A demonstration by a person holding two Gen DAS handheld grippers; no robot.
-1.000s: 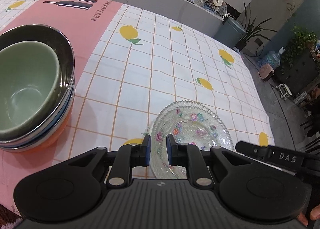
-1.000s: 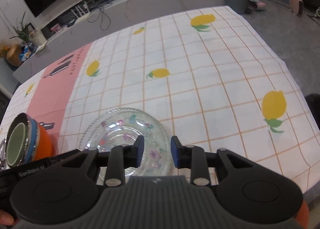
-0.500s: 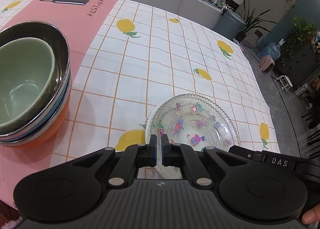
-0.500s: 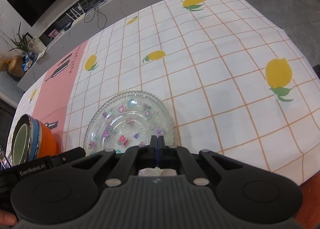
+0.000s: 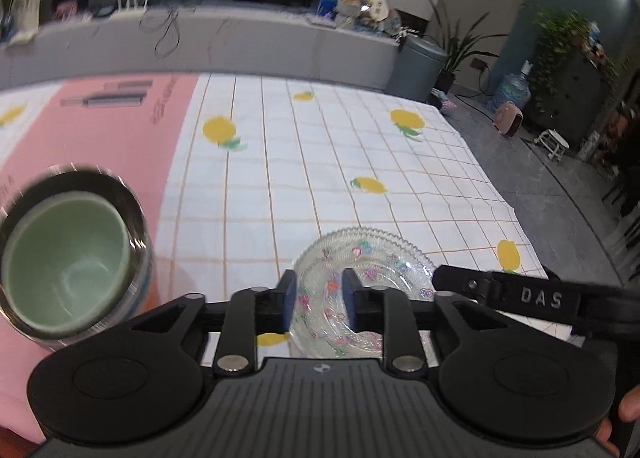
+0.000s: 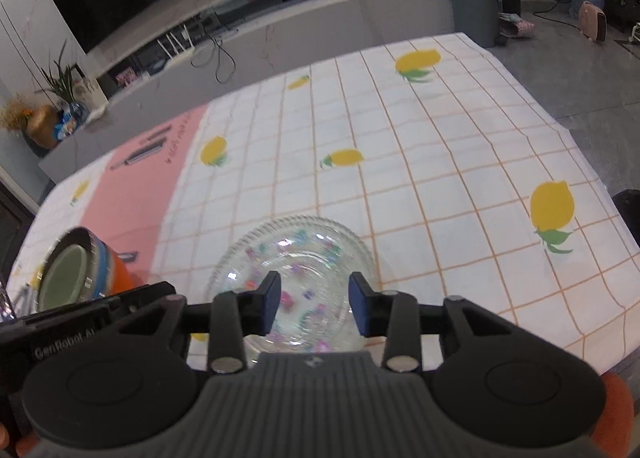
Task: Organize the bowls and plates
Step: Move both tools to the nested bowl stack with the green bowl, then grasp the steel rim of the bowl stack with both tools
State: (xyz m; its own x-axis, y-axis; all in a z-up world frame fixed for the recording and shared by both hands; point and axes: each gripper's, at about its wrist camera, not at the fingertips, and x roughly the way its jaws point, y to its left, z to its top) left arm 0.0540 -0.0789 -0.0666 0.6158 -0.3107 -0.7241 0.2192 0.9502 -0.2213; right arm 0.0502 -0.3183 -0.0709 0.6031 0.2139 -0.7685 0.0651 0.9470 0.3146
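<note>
The glass plate (image 5: 362,290) lies flat on the checked tablecloth (image 5: 320,178), near the table's front edge and straight ahead of both grippers. The left gripper (image 5: 316,300) has its blue-padded fingers parted, with nothing between them; seen through the gap, the plate's near rim sits just beyond and slightly right of the fingertips. The right gripper (image 6: 314,302) is likewise spread wide and empty, and from its camera the plate (image 6: 296,258) sits squarely in line with the gap, its near rim passing behind the fingertips. Whether either gripper touches the rim cannot be told, though both look lifted a little clear of it. The two are about equally near; the right one looks better centred on the plate, the left one nearer the bowls.

The plate is round, so it has no long axis to line up with; any grip would be an edge pinch on the near rim. It is clear pressed glass with a beaded, scalloped edge and small coloured flower marks, probably slippery and thin at the lip.

The stack of bowls (image 5: 68,258) stands well apart to the left on the pink strip, green bowl innermost.
</note>
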